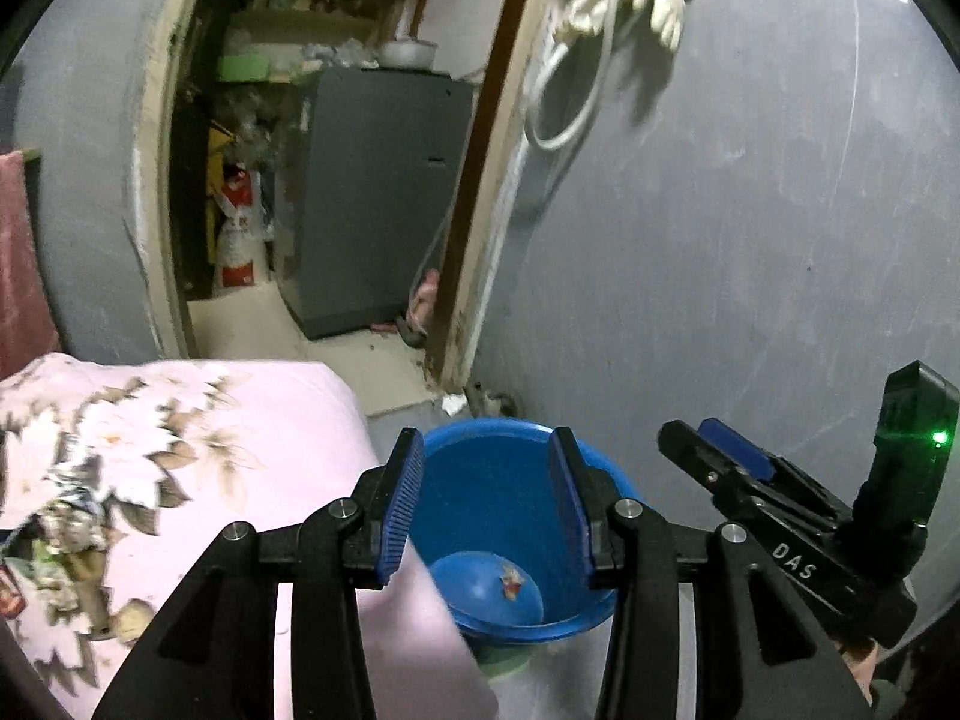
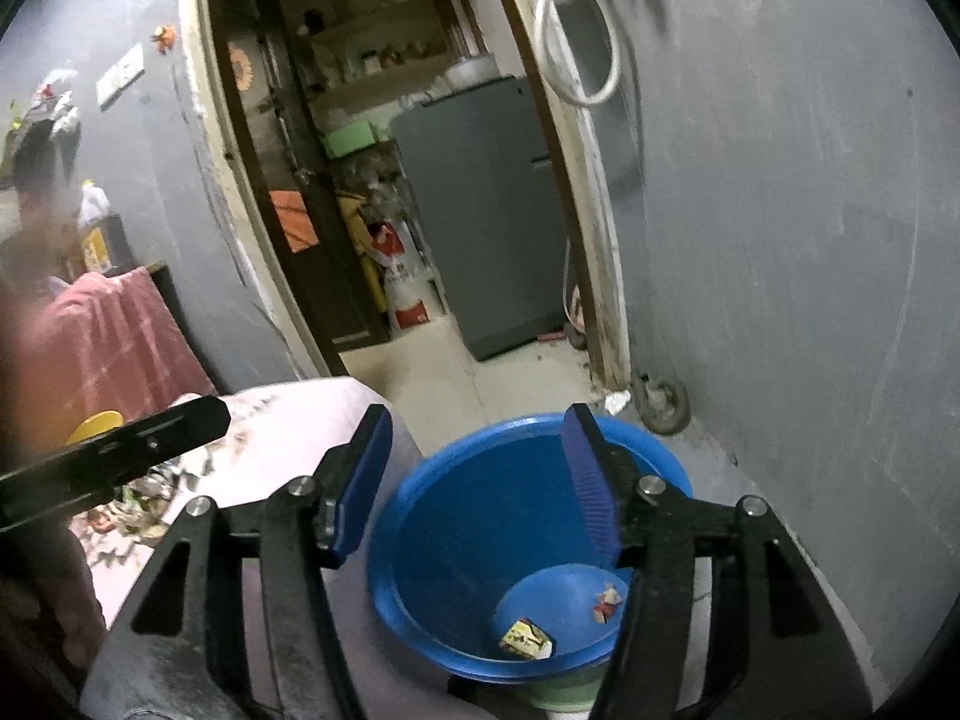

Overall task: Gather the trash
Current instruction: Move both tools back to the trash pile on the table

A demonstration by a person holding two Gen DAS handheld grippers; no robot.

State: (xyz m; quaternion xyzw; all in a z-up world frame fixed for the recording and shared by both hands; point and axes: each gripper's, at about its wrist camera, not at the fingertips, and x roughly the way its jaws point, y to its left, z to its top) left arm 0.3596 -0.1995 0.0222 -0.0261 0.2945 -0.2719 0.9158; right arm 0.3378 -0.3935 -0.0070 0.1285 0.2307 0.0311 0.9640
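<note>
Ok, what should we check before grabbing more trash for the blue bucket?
1. Left gripper open, holding nothing: ok.
2. Right gripper open, holding nothing: ok.
3. Blue bucket upright with room inside: ok.
4. Wrappers lying at the bucket's bottom: ok.
5. More litter on the floral bedsheet: cannot tell, too blurred.
6. White scrap on the floor by the doorframe not collected: not ok.

White letters "DAS" stand on the black body of the right gripper [image 1: 798, 516], seen in the left wrist view. Print on the red-and-white sack [image 1: 240, 228] and on the wrapper [image 2: 527, 639] is too blurred to read.
</note>
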